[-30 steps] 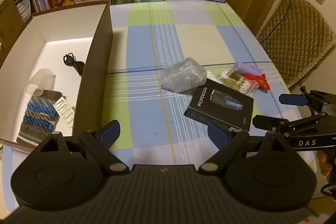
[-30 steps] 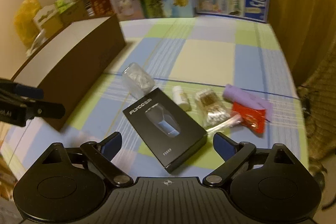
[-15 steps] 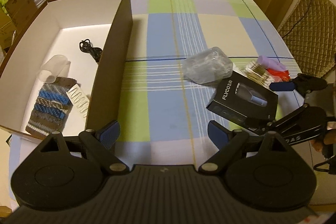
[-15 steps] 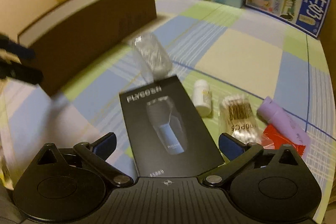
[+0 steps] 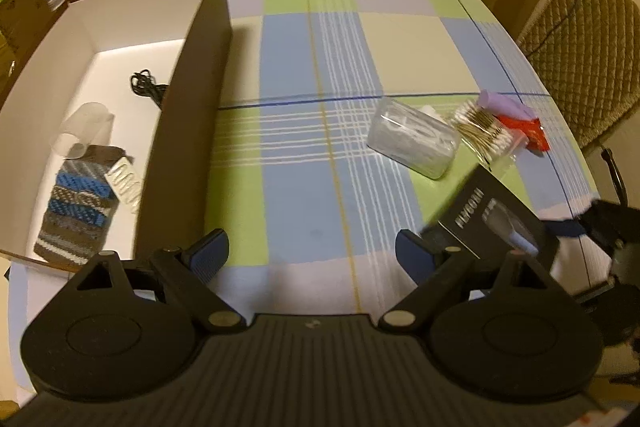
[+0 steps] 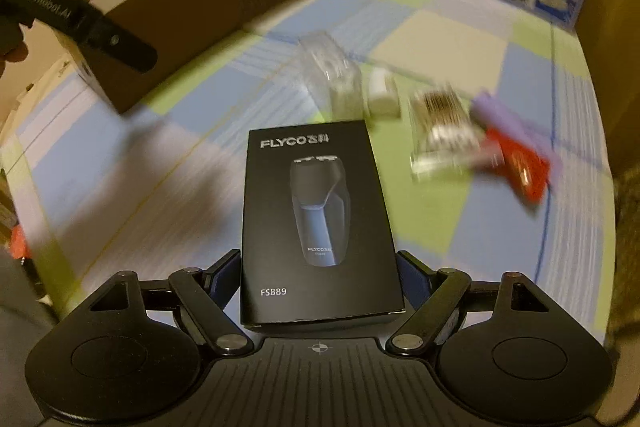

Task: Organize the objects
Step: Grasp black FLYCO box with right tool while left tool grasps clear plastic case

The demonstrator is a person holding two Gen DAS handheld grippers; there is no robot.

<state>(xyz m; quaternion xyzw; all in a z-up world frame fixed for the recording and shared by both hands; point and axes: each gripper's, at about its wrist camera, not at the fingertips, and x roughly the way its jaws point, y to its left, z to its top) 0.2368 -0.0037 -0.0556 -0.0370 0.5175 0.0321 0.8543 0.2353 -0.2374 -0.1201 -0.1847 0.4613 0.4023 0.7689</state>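
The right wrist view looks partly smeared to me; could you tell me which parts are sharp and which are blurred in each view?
Right wrist view: the black shaver box between the right gripper fingers is crisp, while the cotton swabs, red packet and tablecloth streak with motion blur. Left wrist view: mostly sharp, dim warm light; only the shaver box and right gripper smear.

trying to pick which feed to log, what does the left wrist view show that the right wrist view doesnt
Only the left wrist view looks inside the open cardboard box: a striped knitted pouch, a clear plastic cup, a black cable and a white strip. It also shows the open, empty left gripper.

Only the right wrist view shows the white bottle and both right gripper pads flanking the black shaver box, jaws just closing.

Both show the shaver box, clear container, cotton swabs, purple tube, red packet.
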